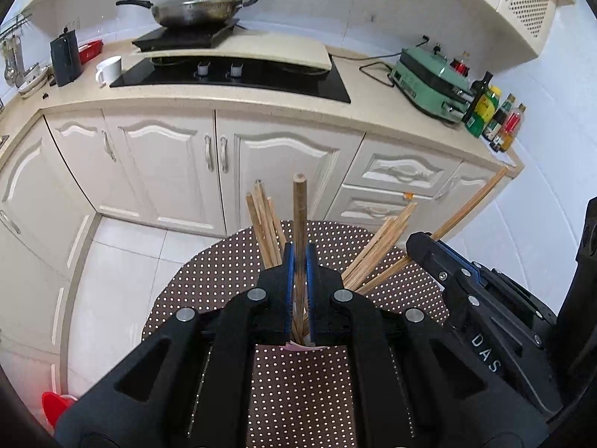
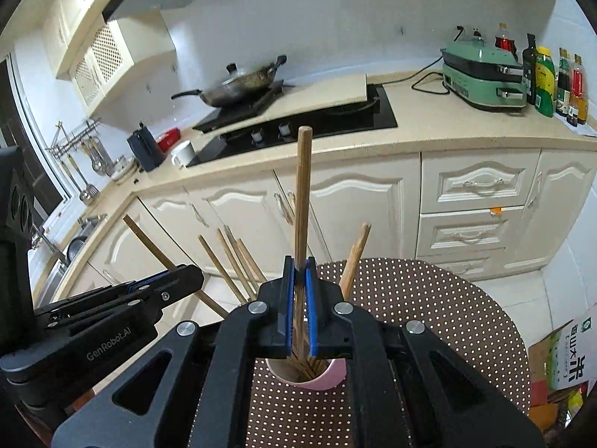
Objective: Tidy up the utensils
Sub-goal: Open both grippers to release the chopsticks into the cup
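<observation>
Two tools, each clamped on one chopstick: left tool (image 1: 299,261) on a dark chopstick (image 1: 299,209), right tool (image 2: 299,276) on another chopstick (image 2: 303,186), both over the pink cup (image 2: 328,377) on the dotted desk (image 2: 429,298). Lower each upright, then release, clear of the loose chopsticks (image 2: 235,261) leaning farther back.

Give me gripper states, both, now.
Left gripper: closed on a chopstick.
Right gripper: closed on a chopstick above the pink cup.

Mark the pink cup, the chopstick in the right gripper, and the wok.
pink cup (image 2: 328,377): right wrist view, front wall.
chopstick (image 2: 302,194): right wrist view, mid-shaft.
wok (image 1: 194,13): left wrist view, bowl side.
</observation>
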A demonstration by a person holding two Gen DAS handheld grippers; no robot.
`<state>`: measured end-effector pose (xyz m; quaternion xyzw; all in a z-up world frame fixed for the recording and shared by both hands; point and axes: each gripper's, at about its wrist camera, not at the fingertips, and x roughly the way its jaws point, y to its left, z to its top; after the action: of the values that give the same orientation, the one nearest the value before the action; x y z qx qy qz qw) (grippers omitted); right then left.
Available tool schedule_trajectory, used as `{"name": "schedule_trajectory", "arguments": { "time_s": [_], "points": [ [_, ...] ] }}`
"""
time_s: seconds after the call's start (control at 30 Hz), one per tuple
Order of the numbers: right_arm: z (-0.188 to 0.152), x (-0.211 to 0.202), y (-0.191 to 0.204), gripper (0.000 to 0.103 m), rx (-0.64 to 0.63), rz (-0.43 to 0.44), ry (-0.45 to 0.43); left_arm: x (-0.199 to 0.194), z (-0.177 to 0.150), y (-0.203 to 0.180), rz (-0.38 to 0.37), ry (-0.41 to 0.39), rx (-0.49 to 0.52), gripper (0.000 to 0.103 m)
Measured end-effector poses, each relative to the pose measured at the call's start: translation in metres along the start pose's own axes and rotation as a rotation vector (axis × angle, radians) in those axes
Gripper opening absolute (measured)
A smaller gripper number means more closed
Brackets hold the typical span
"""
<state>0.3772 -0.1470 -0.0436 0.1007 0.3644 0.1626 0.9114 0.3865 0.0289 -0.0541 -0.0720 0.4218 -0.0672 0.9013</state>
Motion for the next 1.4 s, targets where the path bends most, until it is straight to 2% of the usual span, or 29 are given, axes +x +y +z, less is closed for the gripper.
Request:
{"name": "schedule_trajectory", "arguments": {
  "time_s": [0.23, 0.4, 0.67, 0.8, 1.1, 1.4],
  "points": [
    [-0.005, 0.021, -0.002, 0.004, -0.015, -0.016, 0.043, 0.022, -0.003, 0.004, 0.013, 0.034, -0.003, 0.006],
    [-0.011, 0.034, -0.004, 0.004, -0.013, -0.021, 0.076, 0.034, -0.005, 0.006, -0.002, 0.029, 0.003, 0.006],
    [-0.02, 0.055, -0.004, 0.005, -0.013, -0.026, 0.129, 0.058, -0.013, 0.014, -0.015, 0.071, -0.013, 0.006],
    [-0.02, 0.064, -0.006, 0.005, -0.011, -0.03, 0.141, 0.063, -0.012, 0.016, -0.032, 0.061, 0.0, 0.006],
    [-0.021, 0.07, -0.009, 0.008, 0.01, 0.001, 0.168, 0.072, -0.014, 0.017, -0.122, 0.04, 0.037, 0.007],
    [-0.018, 0.059, -0.005, 0.008, 0.026, 0.014, 0.156, 0.068, -0.014, 0.014, -0.129, 0.054, 0.061, 0.007]
  ]
}}
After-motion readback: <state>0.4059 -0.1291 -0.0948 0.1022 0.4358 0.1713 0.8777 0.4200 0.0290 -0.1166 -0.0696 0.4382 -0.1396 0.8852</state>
